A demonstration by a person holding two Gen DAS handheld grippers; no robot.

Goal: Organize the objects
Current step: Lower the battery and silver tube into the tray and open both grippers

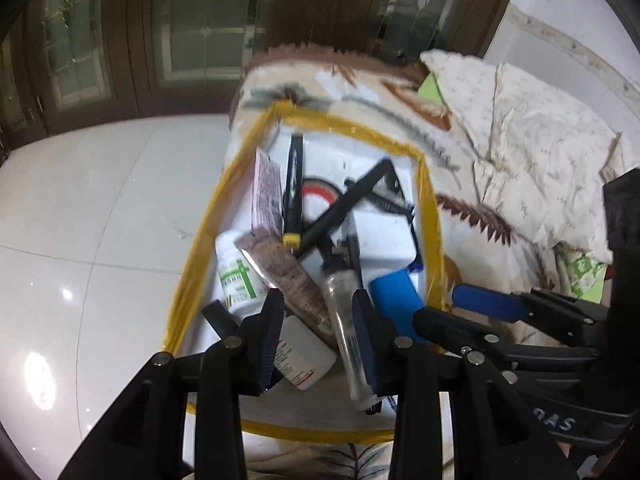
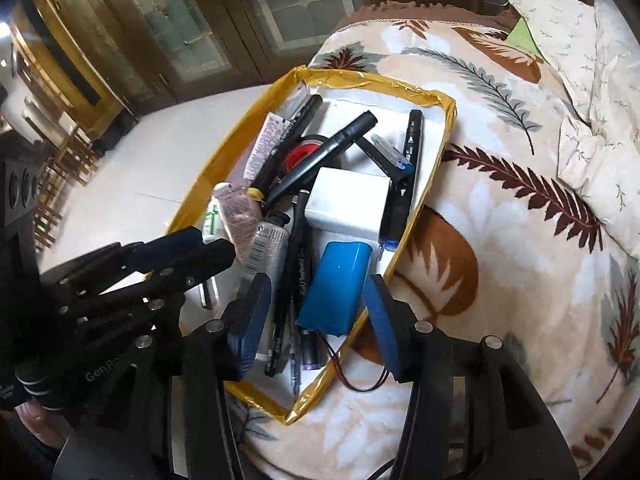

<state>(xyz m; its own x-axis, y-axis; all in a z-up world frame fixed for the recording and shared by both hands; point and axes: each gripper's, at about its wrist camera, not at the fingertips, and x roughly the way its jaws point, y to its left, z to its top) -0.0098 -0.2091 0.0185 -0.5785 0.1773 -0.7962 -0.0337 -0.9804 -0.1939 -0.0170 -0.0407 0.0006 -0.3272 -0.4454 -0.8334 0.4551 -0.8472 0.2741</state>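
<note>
A white tray with a yellow taped rim [image 1: 429,216] [image 2: 445,132] lies on a leaf-print blanket, full of small items. My left gripper [image 1: 318,298] hangs open over its near end. A brown tube [image 1: 288,276] and a silver tube [image 1: 344,320] lie below the gap, and the pads press on neither. My right gripper [image 2: 318,280] is open astride a blue battery pack [image 2: 336,280] and some black pens, with space at both pads. Further in are a white block [image 2: 348,204], black markers [image 2: 320,156] and a red tape roll [image 2: 298,154].
The leaf-print blanket [image 2: 500,240] covers a bed, with a cream pillow [image 2: 592,80] at the far right. White tiled floor [image 1: 100,220] lies left of the tray, which sits at the bed's edge. Dark wooden glass doors [image 1: 180,32] stand behind.
</note>
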